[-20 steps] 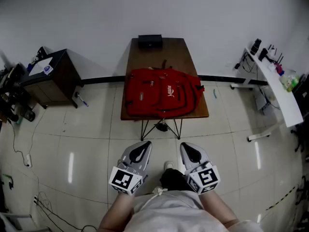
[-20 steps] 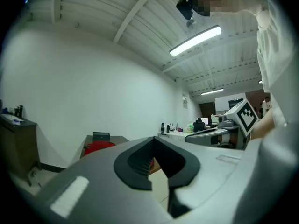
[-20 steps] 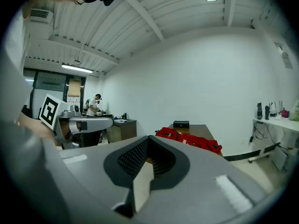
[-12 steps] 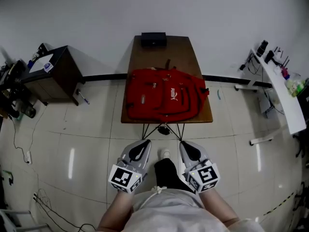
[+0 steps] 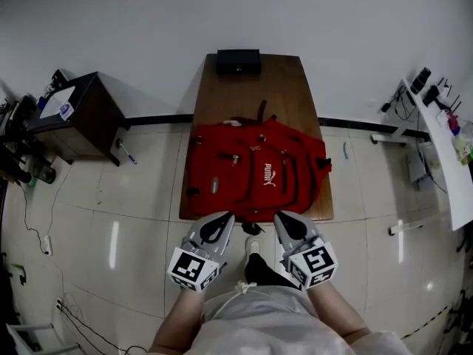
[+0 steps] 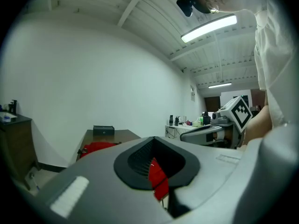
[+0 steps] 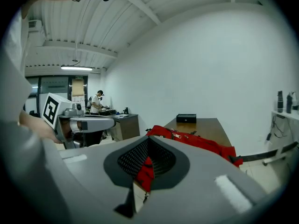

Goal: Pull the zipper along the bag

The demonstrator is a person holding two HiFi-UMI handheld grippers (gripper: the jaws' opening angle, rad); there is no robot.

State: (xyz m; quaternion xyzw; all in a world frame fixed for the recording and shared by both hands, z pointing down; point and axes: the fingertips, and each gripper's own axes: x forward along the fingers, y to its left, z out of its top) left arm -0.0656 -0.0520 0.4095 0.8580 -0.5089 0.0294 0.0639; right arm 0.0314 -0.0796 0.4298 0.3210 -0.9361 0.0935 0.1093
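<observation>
A red backpack (image 5: 255, 172) lies flat on a brown table (image 5: 255, 87), its zippers and white logo facing up. My left gripper (image 5: 219, 220) and right gripper (image 5: 284, 220) hover side by side just short of the table's near edge, apart from the bag. Both are shut with nothing between the jaws. In the left gripper view the backpack (image 6: 96, 147) lies beyond the shut left gripper (image 6: 156, 171). The right gripper view shows the backpack (image 7: 196, 141) ahead of the shut right gripper (image 7: 147, 167).
A black box (image 5: 238, 61) sits at the table's far end by the white wall. A dark cabinet (image 5: 74, 113) stands at the left and a white desk (image 5: 443, 139) with small items at the right. Cables lie on the tiled floor at the left.
The person has stepped toward the table, so the backpack is nearer and larger. Both grippers keep the same shut pose, now just short of the table's front edge.
</observation>
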